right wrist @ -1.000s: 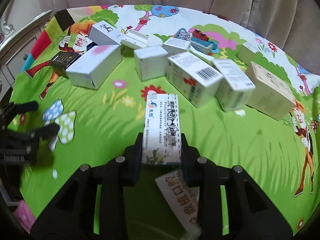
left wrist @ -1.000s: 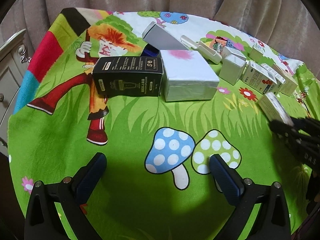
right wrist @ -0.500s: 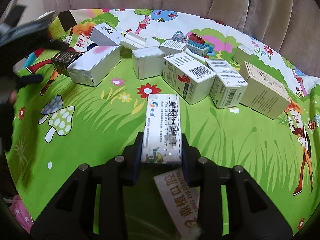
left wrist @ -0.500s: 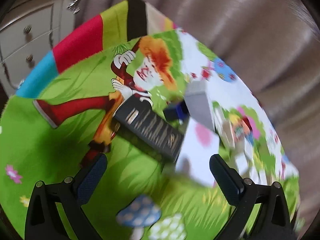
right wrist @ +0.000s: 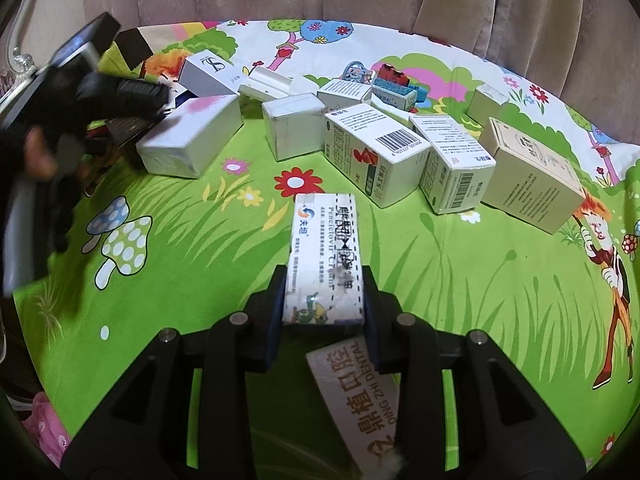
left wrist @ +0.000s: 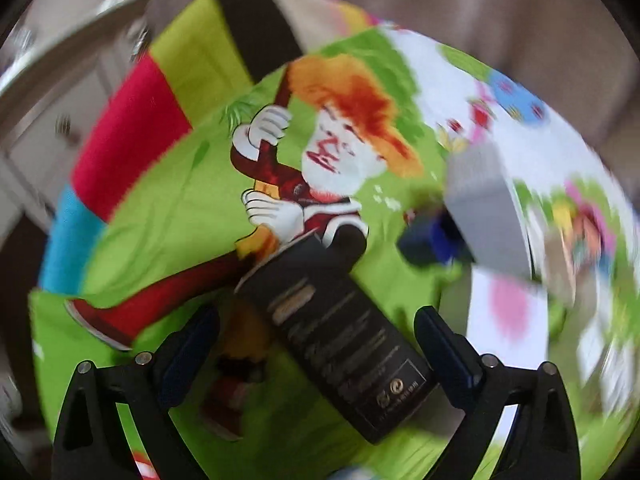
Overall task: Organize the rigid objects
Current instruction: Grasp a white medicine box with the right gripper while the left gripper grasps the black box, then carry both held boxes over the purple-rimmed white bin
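Note:
A black box (left wrist: 336, 344) lies slantwise on the cartoon-print cloth (left wrist: 168, 208), between the fingers of my left gripper (left wrist: 316, 328). The jaws are closing, with a gap still on each side of the box. In the right wrist view the left gripper (right wrist: 132, 92) hovers at the far left over the same spot. My right gripper (right wrist: 323, 280) is shut on a slim white medicine box (right wrist: 324, 248), held above the green cloth (right wrist: 200, 280). A second white box with orange lettering (right wrist: 360, 392) lies under it.
A white box with a pink blot (right wrist: 188, 140) sits right beside the black box. A grey-white box (left wrist: 484, 208) and a blue object (left wrist: 432, 236) lie behind it. Several white cartons (right wrist: 376, 152) line the back of the cloth. Curtains hang behind and a dresser (left wrist: 48, 120) stands left.
The left gripper swung left toward the black box and rolled, so the box now lies between its fingers. The right gripper stayed still with its box.

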A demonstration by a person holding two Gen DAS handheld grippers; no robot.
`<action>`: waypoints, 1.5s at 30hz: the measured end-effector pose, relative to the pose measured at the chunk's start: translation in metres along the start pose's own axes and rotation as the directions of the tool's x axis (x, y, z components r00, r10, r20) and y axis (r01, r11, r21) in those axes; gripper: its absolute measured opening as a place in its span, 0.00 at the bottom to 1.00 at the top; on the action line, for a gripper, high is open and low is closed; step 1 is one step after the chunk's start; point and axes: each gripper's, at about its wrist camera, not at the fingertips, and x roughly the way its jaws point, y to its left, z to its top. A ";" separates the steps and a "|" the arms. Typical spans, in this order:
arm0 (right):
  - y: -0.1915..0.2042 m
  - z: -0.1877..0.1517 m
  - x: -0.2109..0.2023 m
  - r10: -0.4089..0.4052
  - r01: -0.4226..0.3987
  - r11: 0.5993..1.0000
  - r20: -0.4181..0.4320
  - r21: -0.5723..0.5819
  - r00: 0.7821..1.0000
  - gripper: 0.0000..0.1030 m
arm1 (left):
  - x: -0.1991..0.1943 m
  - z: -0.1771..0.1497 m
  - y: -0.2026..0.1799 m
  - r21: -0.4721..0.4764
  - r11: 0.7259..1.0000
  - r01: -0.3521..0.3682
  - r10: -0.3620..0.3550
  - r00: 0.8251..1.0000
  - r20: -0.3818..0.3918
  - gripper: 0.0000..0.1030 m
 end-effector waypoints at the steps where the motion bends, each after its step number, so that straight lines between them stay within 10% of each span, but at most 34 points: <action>1: -0.001 0.000 0.000 0.000 0.000 1.000 0.001 0.000 1.000 0.37 | -0.003 -0.006 0.004 0.030 1.000 -0.003 0.003 1.000 -0.001 0.96; 8: 0.001 -0.001 0.000 -0.015 0.015 1.000 0.009 -0.003 1.000 0.38 | -0.017 -0.038 0.054 0.077 0.963 0.259 -0.262 0.965 0.025 0.96; 17: 0.000 -0.001 0.000 -0.017 0.017 1.000 0.011 0.003 1.000 0.39 | -0.009 -0.027 0.028 0.154 0.959 0.236 -0.249 0.966 0.067 0.96; 18: 0.000 -0.001 0.000 -0.017 0.017 1.000 0.011 0.004 1.000 0.39 | -0.005 -0.024 0.023 0.158 0.961 0.227 -0.241 0.968 0.074 0.92; 21: 0.000 0.000 0.000 -0.017 0.017 1.000 0.012 0.006 1.000 0.39 | 0.004 -0.023 0.014 0.165 0.971 0.170 -0.184 0.981 0.068 0.39; 26: -0.001 0.000 0.000 -0.015 0.015 1.000 0.012 0.010 1.000 0.40 | -0.021 -0.048 0.024 0.185 0.957 0.224 -0.243 0.966 0.084 0.39; 35: -0.001 0.000 0.000 -0.014 0.013 1.000 0.013 0.011 1.000 0.40 | -0.066 -0.119 -0.003 0.471 0.827 0.307 -0.388 0.918 0.083 0.39; 45: -0.003 0.001 0.002 -0.028 0.027 0.999 0.010 0.025 1.000 0.55 | -0.054 -0.113 -0.019 0.460 0.828 0.319 -0.380 0.924 0.042 0.54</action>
